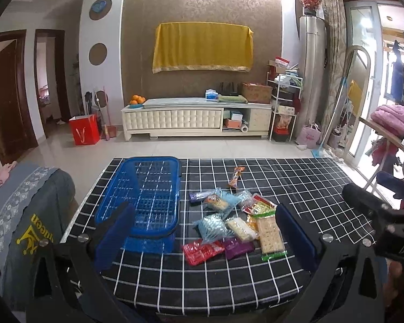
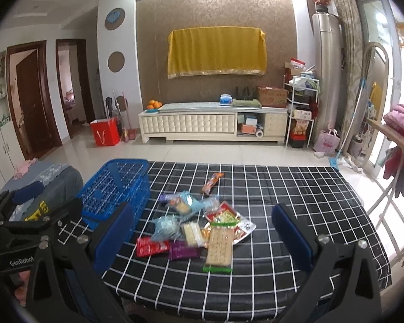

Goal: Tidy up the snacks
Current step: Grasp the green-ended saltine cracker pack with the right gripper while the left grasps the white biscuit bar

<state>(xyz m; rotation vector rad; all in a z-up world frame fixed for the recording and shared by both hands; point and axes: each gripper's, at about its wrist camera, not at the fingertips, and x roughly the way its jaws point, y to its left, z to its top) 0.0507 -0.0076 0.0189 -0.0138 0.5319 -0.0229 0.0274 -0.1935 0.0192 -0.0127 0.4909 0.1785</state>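
Observation:
A pile of snack packets (image 1: 230, 220) (image 2: 199, 228) lies on the black checked table (image 1: 296, 188) (image 2: 282, 193): a red packet (image 1: 202, 251) (image 2: 152, 246), a purple one (image 1: 238, 247), a cracker pack (image 1: 270, 235) (image 2: 219, 245). One orange packet (image 1: 235, 177) (image 2: 212, 182) lies apart, further back. A blue plastic basket (image 1: 145, 196) (image 2: 115, 191) stands empty at the table's left. My left gripper (image 1: 204, 238) is open above the near edge, in front of the pile. My right gripper (image 2: 204, 238) is open and empty too.
A chair with grey clothing (image 1: 27, 210) stands left of the table. The right gripper's body (image 1: 377, 215) shows at the right of the left wrist view. Beyond the table are tiled floor, a white TV cabinet (image 1: 196, 118) and a red bag (image 1: 84, 133).

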